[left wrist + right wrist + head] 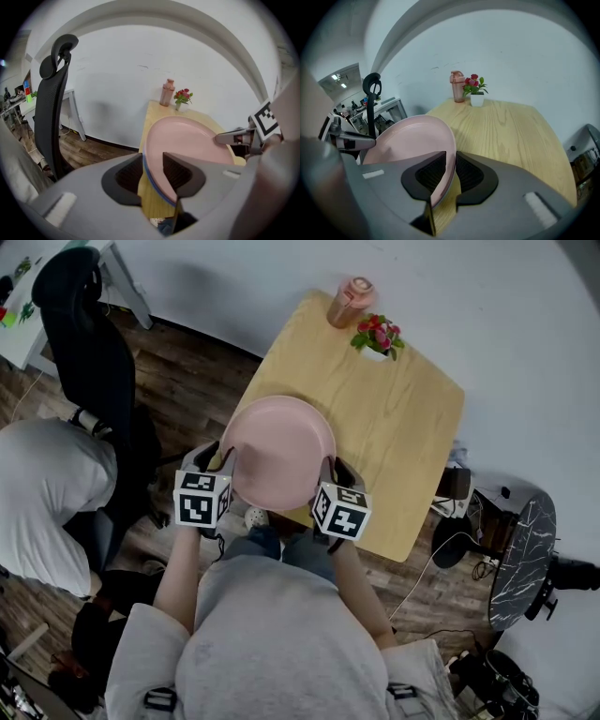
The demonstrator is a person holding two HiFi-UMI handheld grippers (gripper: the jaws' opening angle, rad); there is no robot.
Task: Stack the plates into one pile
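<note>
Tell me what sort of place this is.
Likely an office or lab workspace rather than a home: a black mesh office chair, a white desk beside it, and loose cables on the wood floor near the small wooden table.

The left gripper [152, 171] has its jaws apart around the near rim of the pink plate [187, 140], with the right gripper [219, 138] at 3 o'clock, a bottle [167, 92] and flowers [182, 97] at 12, and a black chair [49, 122] at 9.
</note>
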